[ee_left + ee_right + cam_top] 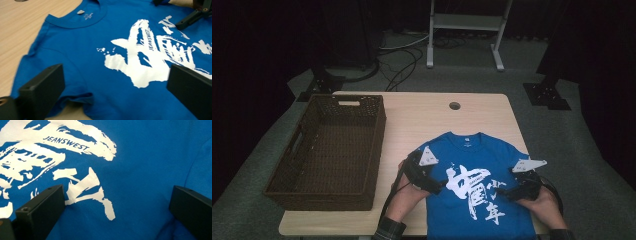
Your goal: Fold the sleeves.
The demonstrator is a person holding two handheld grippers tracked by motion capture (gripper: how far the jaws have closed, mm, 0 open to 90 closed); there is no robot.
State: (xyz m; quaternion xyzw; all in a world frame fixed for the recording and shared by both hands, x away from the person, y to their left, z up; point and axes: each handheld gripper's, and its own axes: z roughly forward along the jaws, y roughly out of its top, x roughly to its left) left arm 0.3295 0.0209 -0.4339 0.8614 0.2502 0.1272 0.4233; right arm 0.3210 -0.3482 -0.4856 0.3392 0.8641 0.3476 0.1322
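Hovering low over the blue T-shirt [479, 190], left tongs [438, 186] gaping wide, blocky matte-black jaws standing far apart in the left gripper view with nothing between them but soft blue knit and the brushy white print [147, 60]. Gaping just as wide, right tongs [507, 194], square-ended jaws framing smooth cloth and the ragged tail of a white brushstroke in the right gripper view, gripping nothing. Topping each tool, a flat grey three-cornered plate; trailing from each, a dark cable. Cradling the tools from below, left hand [408, 197] and right hand [543, 202], a plaid cuff showing at the left wrist.

Lying flat and face up on the near right part of the pale wood-grain worktop [422, 115], the shirt, ribbed round collar [77, 18] pointing away from the person, short sleeves spreading to either side, hem reaching the near edge. Puckering slightly beside the left jaw, the near sleeve edge [80, 98].

Sitting at the worktop's left side, well apart from the shirt, a rectangular dark-brown woven basket [277, 185] with slotted handles. Piercing the worktop's far middle, a small round hole [455, 106].
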